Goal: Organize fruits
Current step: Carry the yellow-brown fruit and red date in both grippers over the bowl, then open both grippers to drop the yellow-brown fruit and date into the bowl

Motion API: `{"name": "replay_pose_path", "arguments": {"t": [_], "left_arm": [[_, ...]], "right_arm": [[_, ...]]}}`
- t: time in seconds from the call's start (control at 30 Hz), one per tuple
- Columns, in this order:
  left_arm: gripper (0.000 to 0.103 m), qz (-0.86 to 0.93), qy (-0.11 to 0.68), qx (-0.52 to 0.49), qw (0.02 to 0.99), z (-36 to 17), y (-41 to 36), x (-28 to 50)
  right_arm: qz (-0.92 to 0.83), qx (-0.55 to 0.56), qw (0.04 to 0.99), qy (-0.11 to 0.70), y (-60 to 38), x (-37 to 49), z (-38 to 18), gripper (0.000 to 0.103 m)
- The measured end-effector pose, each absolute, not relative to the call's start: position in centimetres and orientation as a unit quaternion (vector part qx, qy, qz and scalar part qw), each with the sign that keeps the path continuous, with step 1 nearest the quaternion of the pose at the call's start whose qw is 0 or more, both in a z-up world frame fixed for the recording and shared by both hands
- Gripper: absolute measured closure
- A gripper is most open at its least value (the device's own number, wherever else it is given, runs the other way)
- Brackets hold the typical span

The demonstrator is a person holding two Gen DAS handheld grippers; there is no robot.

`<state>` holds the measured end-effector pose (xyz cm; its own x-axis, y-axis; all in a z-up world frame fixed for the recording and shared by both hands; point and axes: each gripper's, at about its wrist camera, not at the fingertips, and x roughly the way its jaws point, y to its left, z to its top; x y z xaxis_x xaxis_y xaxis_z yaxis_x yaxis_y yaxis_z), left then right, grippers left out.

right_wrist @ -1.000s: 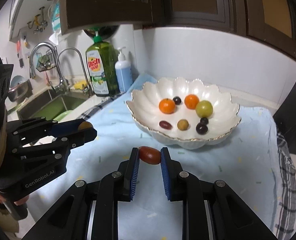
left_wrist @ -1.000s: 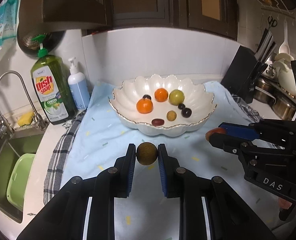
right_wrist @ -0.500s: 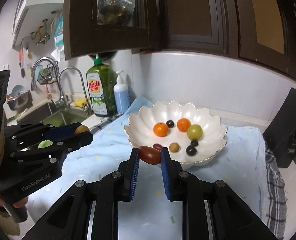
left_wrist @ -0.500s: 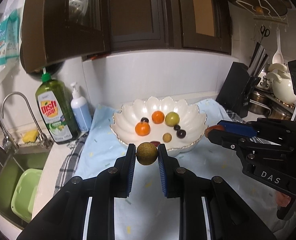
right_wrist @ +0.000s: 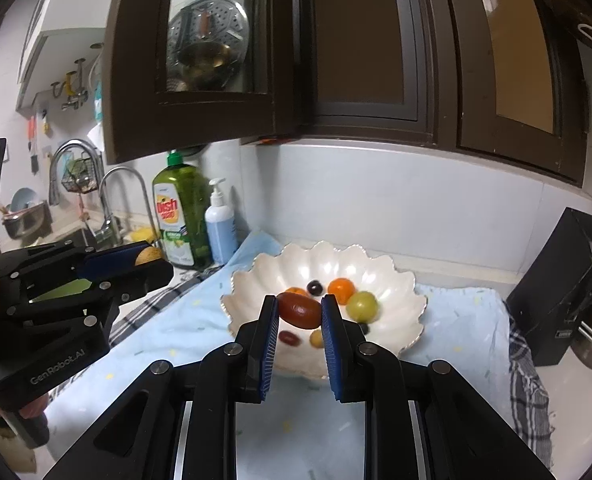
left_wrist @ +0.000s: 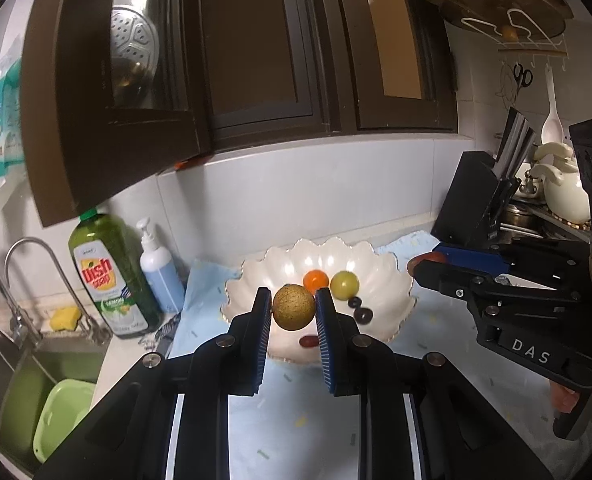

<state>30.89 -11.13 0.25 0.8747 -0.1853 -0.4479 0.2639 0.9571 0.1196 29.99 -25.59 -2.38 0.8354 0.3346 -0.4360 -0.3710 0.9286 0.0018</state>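
My left gripper [left_wrist: 294, 312] is shut on a round brown speckled fruit [left_wrist: 294, 307], held high in front of the white scalloped bowl [left_wrist: 391, 276]. My right gripper [right_wrist: 299, 312] is shut on an oblong red fruit [right_wrist: 299, 311], also raised before the bowl [right_wrist: 409, 300]. The bowl holds oranges [right_wrist: 341, 288], a green fruit [right_wrist: 362, 306], dark grapes [right_wrist: 315, 287], a small red fruit [right_wrist: 289, 337] and a small tan fruit [right_wrist: 316, 337]. The right gripper shows at the right of the left wrist view [left_wrist: 423, 262]; the left gripper shows at the left of the right wrist view [right_wrist: 152, 260].
The bowl stands on a light blue cloth [left_wrist: 296, 408] on the counter. A green dish soap bottle [left_wrist: 110, 276] and a pump bottle [left_wrist: 158, 268] stand left, by the sink [left_wrist: 24, 392] and faucet [left_wrist: 36, 276]. A black knife block [left_wrist: 475, 208] stands right. Dark cabinets [left_wrist: 256, 60] hang overhead.
Both grippers have risen well above the cloth with their fruits still held. The views now tilt upward, showing more of the cabinets, and the bowl sits lower and smaller.
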Motion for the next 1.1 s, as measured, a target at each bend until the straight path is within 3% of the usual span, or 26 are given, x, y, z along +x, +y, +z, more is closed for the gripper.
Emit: {"name": "replay_pose_path", "arguments": {"t": [0.43,1.1], "left_arm": [[0.080,-0.130,0.233,0.083,0.960,1.0,-13.0,36.3],[0.080,-0.136,0.345,0.065,0.926,-2.2,-15.6,47.9]], "right_arm": [[0.162,-0.047,0.961,0.219,-26.9,34.5,-1.0,0.080],[0.128,-0.048,0.945,0.296,-28.5,43.9,-3.0,0.080]]}}
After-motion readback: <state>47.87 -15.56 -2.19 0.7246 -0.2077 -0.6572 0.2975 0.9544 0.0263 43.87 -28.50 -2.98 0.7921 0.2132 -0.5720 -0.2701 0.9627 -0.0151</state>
